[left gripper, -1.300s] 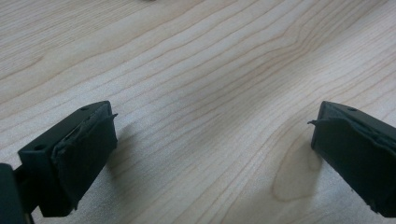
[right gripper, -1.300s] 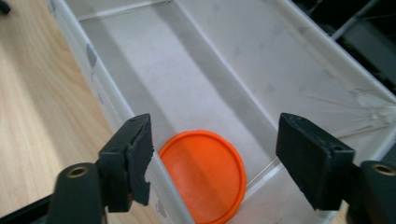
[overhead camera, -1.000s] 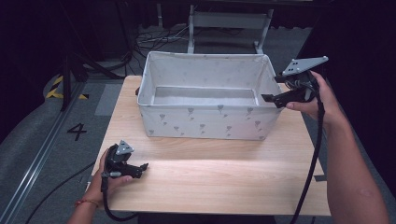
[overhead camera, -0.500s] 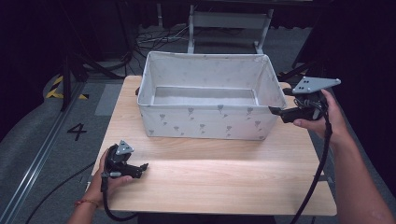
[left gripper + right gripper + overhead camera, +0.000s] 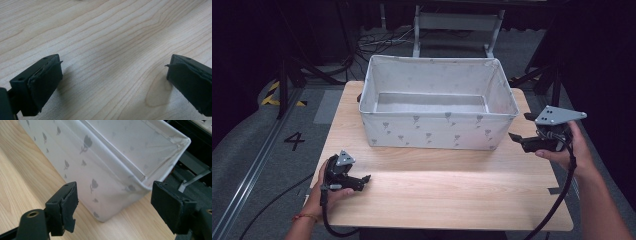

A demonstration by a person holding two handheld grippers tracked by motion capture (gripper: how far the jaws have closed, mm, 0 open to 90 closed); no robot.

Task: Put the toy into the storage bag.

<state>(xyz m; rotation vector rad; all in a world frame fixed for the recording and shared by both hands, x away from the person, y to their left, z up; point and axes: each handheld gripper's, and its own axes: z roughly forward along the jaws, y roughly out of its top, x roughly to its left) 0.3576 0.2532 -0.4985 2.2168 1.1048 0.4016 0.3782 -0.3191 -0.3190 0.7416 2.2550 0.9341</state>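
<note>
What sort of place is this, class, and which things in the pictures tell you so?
Probably a lab or studio set up for recording handling tasks. A lone wooden table stands against dark surroundings, cables trail over the grey floor beside a painted number 4, and a person holds a camera-bearing gripper in each hand.

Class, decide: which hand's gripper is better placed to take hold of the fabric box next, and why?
Right. The right gripper hangs open beside the fabric box, jaws toward its corner; the left gripper sits open over bare table, well apart.
</note>
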